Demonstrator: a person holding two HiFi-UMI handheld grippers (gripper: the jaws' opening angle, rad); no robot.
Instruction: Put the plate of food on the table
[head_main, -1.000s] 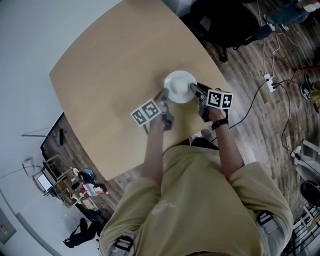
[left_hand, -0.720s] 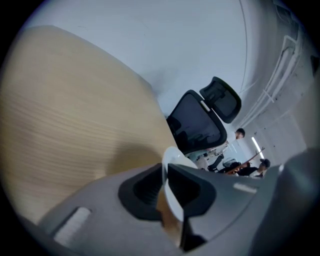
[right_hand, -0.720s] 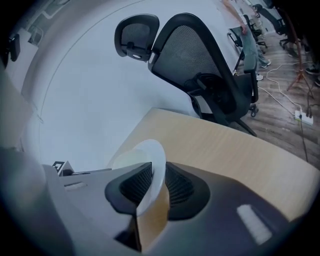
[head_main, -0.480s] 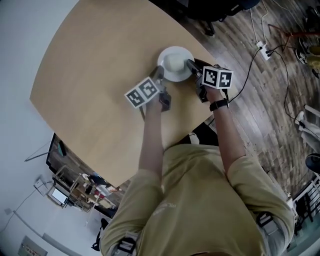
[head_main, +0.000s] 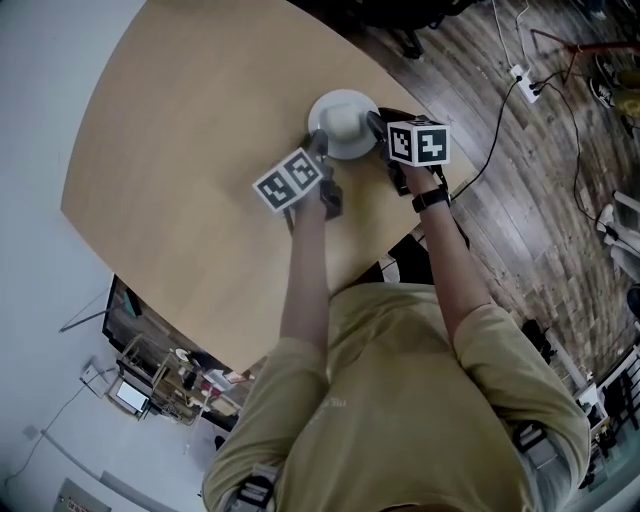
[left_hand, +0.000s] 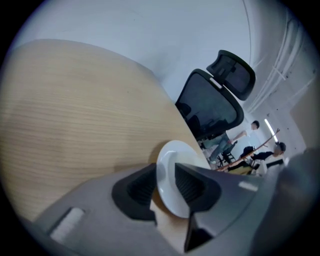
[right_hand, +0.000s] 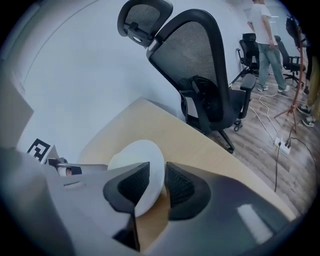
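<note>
A white plate (head_main: 343, 122) with a pale heap of food rests on the tan round table (head_main: 200, 120), near its right edge. My left gripper (head_main: 318, 150) is at the plate's left rim and my right gripper (head_main: 375, 125) at its right rim. In the left gripper view the plate's rim (left_hand: 167, 195) stands between the jaws of the left gripper (left_hand: 164, 172), which are opening, with the pads off it. In the right gripper view the plate (right_hand: 137, 152) also sits between the opening jaws of the right gripper (right_hand: 157, 177), with a gap beside the rim.
A black mesh office chair (right_hand: 200, 75) stands just past the table's far edge. A cable and power strip (head_main: 517, 75) lie on the wooden floor to the right. People stand far off in the room (right_hand: 262, 30).
The head camera has swung, so the table, plate and both grippers sit higher in the view. Both grippers stay at the plate's two sides.
</note>
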